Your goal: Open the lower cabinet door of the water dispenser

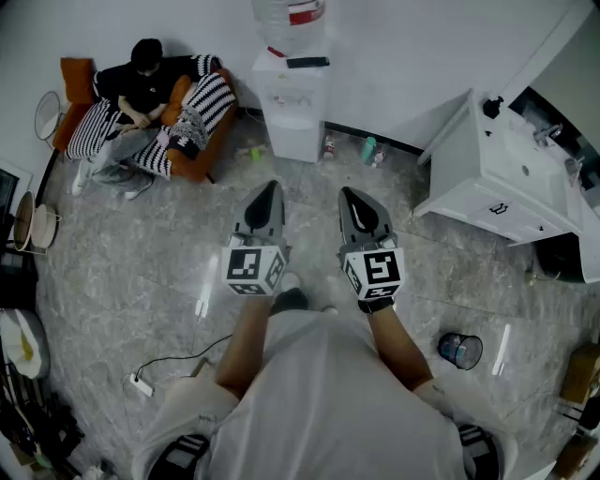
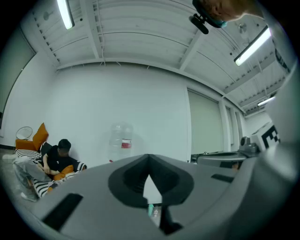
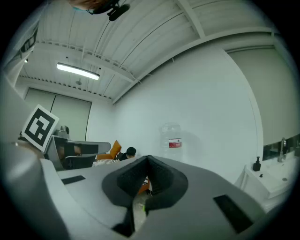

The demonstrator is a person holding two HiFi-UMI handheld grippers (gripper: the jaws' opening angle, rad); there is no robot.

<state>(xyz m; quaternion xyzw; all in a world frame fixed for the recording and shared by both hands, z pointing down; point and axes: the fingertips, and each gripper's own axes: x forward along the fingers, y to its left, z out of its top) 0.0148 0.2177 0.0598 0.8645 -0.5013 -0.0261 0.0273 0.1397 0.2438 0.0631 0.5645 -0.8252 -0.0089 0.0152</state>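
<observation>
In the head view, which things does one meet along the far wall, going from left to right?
orange sofa with a seated person → water dispenser → green bottle on the floor → white sink cabinet

A tall, white, box-shaped water dispenser (image 1: pixel 292 108) is seen standing upright on the grey marbled floor (image 1: pixel 141 291), its back set against the white wall (image 1: pixel 403 56). A clear plastic bottle with a red label (image 1: pixel 289 17) is carried on its top. Its white lower cabinet door (image 1: pixel 296 141) is shut, flush with the front.
</observation>
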